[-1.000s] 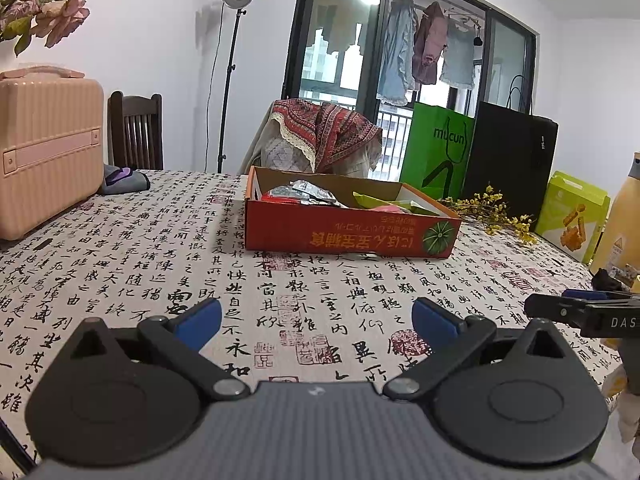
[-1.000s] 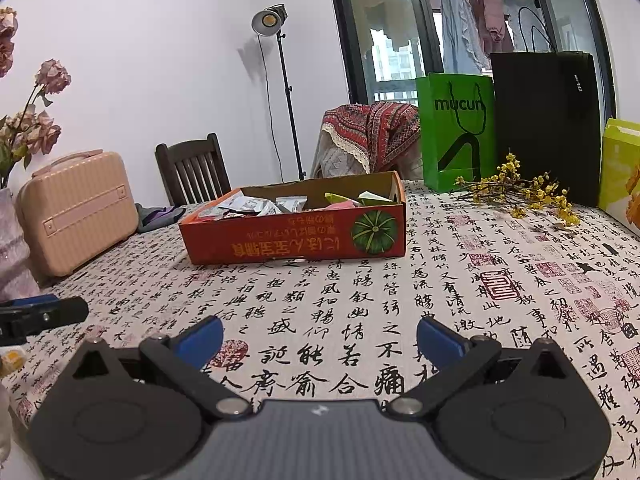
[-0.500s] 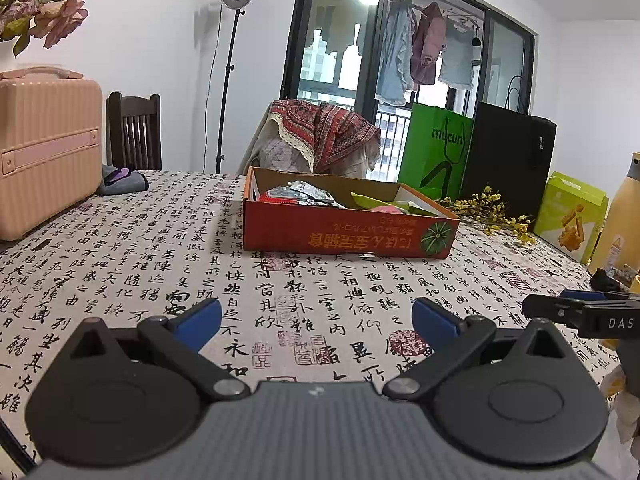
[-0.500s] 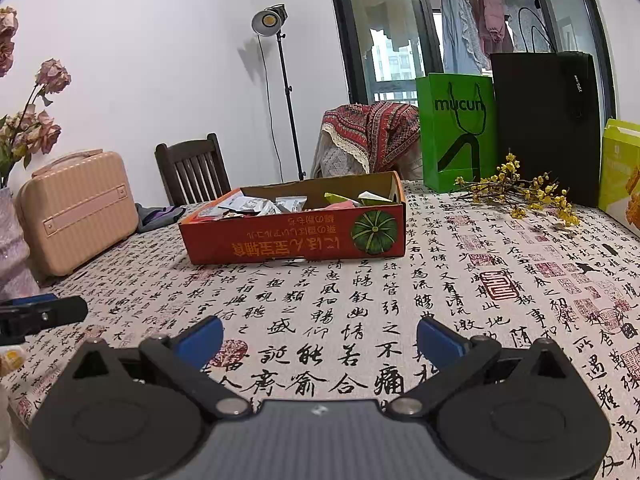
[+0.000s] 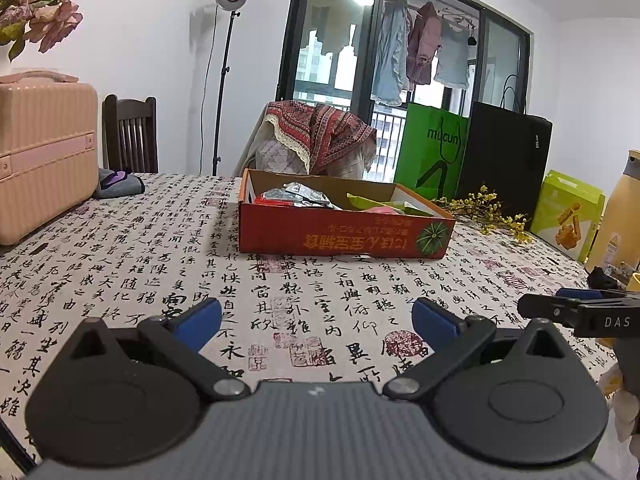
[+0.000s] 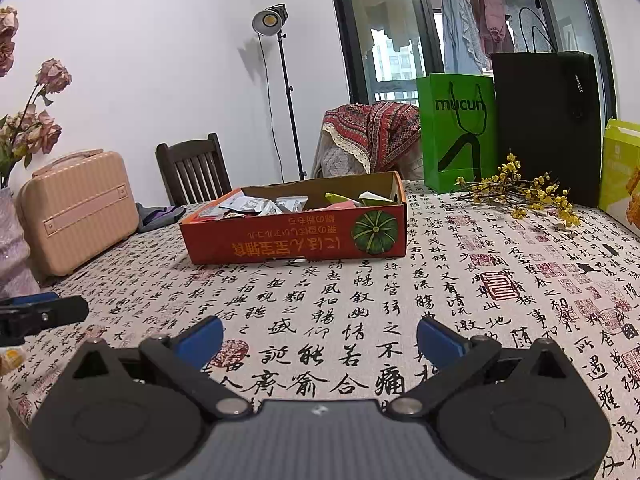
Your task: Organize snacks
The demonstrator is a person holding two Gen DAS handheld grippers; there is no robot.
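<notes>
A shallow red cardboard box with a green pumpkin print sits mid-table, holding several snack packets, silver, green and pink. My left gripper hovers low over the tablecloth well in front of the box, open, nothing between its blue pads. My right gripper does the same to the right, open and empty. Each gripper's tip shows at the edge of the other's view: the right gripper, the left gripper.
A calligraphy-print cloth covers the table. A pink suitcase stands at the left, green and black bags and yellow flowers at the back right. A yellow-green carton and a bottle stand far right.
</notes>
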